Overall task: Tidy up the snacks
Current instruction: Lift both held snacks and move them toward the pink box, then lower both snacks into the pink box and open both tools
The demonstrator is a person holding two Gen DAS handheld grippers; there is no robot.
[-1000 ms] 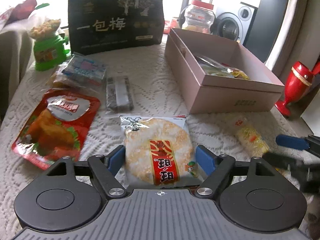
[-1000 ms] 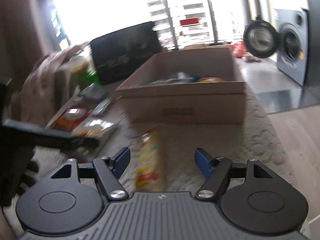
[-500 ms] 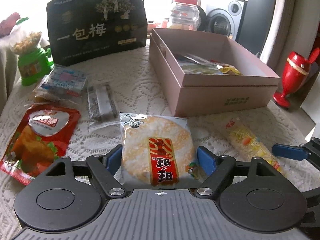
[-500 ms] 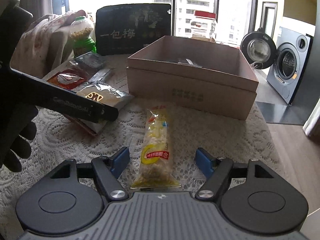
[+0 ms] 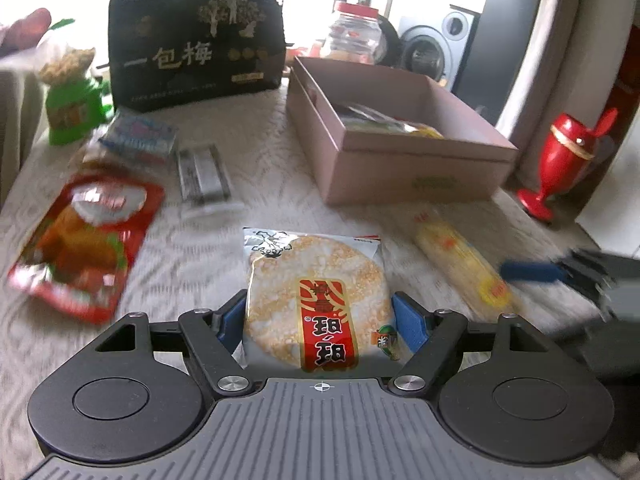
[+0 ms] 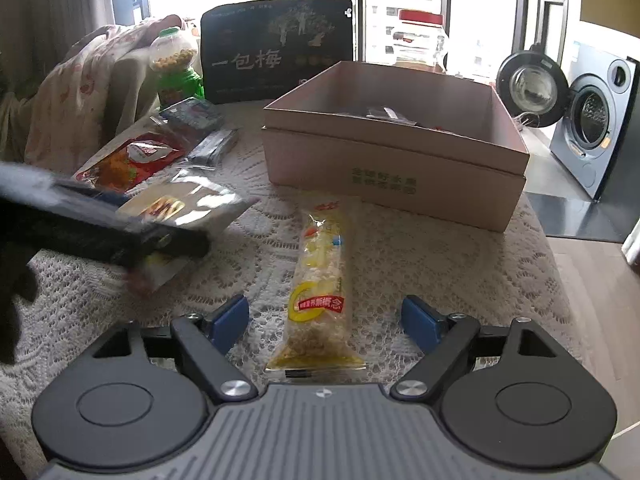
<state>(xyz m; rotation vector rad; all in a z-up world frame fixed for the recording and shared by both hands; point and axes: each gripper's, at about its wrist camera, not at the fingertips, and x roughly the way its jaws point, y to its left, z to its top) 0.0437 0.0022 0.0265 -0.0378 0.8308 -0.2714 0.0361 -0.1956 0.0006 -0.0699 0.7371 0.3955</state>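
A round rice-cracker packet lies between the blue pads of my left gripper, and the pads touch its sides. A long yellow snack bar lies on the lace cloth between the open fingers of my right gripper, not touched. The bar also shows in the left wrist view. The pink cardboard box stands behind it with several packets inside. In the right wrist view the left gripper holds the cracker packet just above the cloth.
A red snack pouch, a dark bar pack, a blue packet, a green candy dispenser and a black bag lie left and back. A red-lidded jar stands behind the box. A red vase is on the right.
My left gripper has narrowed onto the rice-cracker packet and the view has shifted. My right gripper has settled lower and closer around the yellow bar, still open.
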